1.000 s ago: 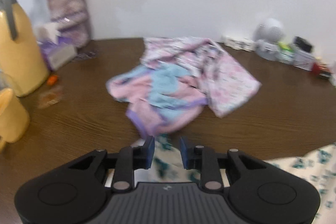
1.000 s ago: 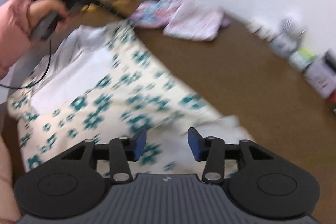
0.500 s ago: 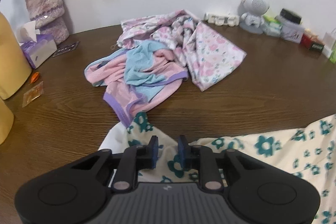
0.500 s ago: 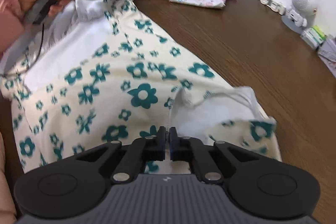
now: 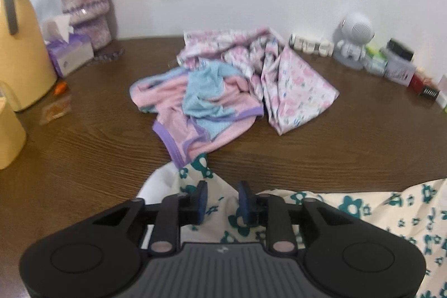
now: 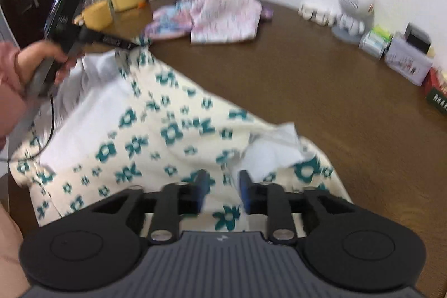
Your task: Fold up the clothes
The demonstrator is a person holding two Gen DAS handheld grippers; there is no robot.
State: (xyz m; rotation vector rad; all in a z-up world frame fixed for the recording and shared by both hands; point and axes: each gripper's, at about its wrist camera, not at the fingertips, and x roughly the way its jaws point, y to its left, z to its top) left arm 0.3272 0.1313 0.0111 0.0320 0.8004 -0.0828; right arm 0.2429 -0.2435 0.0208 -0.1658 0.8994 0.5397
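A cream garment with teal flowers [image 5: 363,211] lies spread on the brown table [image 5: 335,144], part of its white inside turned up [image 6: 268,155]. My left gripper [image 5: 223,197] hovers over the garment's far corner. Its jaws are opening, and cloth shows beneath the gap without being pinched. My right gripper [image 6: 223,186] stands over the near hem, also opening, with flowered cloth under the gap. In the right wrist view a hand in a pink sleeve [image 6: 42,60] holds the left gripper [image 6: 134,45] at that corner.
A crumpled pink and blue garment [image 5: 201,108] and a pink floral one [image 5: 293,83] lie at the back. At far left stand a yellow jug [image 5: 19,57], a tissue box [image 5: 69,52] and a vase [image 5: 86,7]. A white figurine [image 5: 354,41] and small boxes [image 5: 396,66] line the wall.
Both grippers were pinched on the flowered cloth half a second ago; their jaws now stand apart. The right gripper's view has rolled and shifted slightly.
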